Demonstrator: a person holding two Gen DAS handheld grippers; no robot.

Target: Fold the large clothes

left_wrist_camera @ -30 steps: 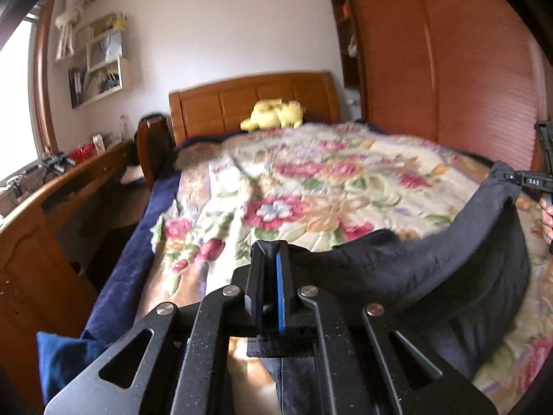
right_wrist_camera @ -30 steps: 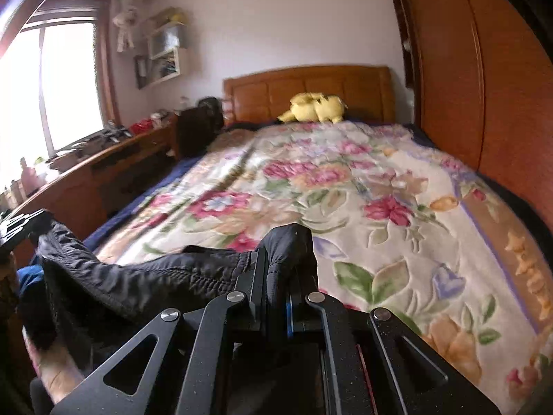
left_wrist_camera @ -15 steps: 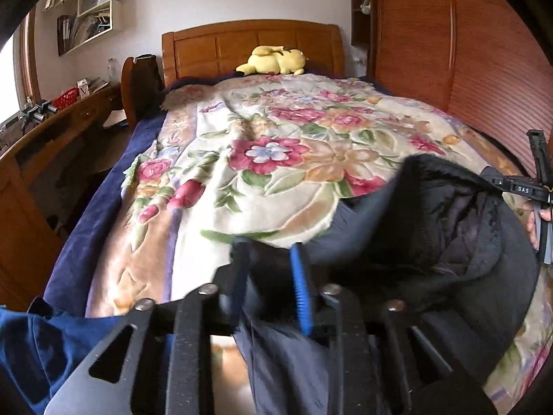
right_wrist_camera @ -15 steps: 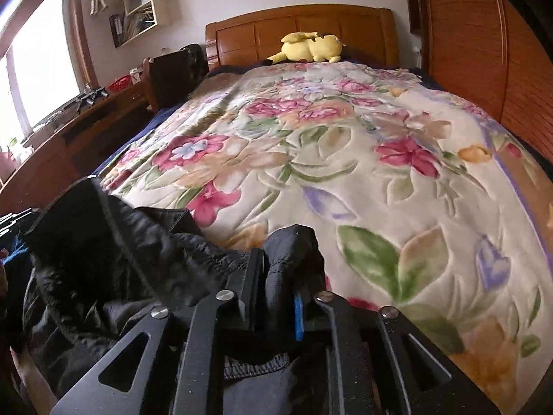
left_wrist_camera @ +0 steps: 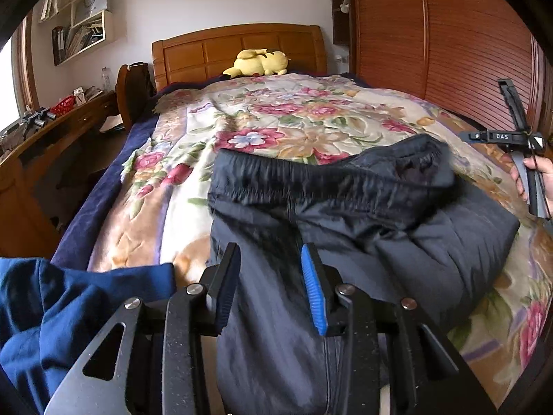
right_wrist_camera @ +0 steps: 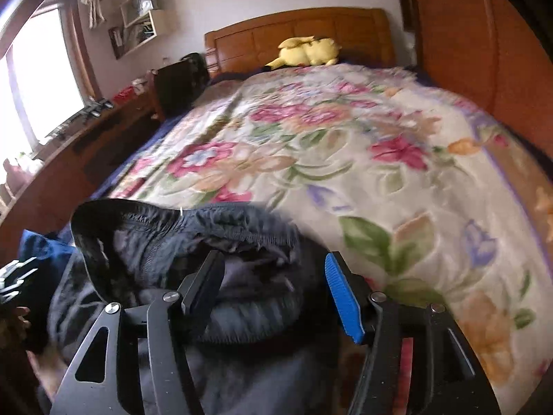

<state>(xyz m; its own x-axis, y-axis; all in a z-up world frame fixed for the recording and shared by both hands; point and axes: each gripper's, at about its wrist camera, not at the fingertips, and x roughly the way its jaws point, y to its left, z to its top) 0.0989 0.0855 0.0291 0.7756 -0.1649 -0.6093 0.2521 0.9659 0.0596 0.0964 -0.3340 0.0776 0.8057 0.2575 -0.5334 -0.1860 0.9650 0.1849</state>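
One dark garment (left_wrist_camera: 363,207) down on bed (left_wrist_camera: 276,121), two tools, left (left_wrist_camera: 271,287) and right (right_wrist_camera: 276,294), just opening, gripping nothing; one plush (left_wrist_camera: 259,62).

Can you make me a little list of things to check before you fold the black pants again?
1. Left tool let go: ok. Its jaws have just been opening, and the pants lie under the gap, unpinched.
2. Right tool let go: ok. Its jaws have just been opening too, and nothing is clamped.
3. Pants resting on the blanket: ok.
4. Waistband flat: not ok. It is bunched and puckered.
5. Blue cloth out of the way: cannot tell. It sits close beside the pants at the bed's near edge.
6. Pant legs straight: cannot tell. They are hidden below the tools.
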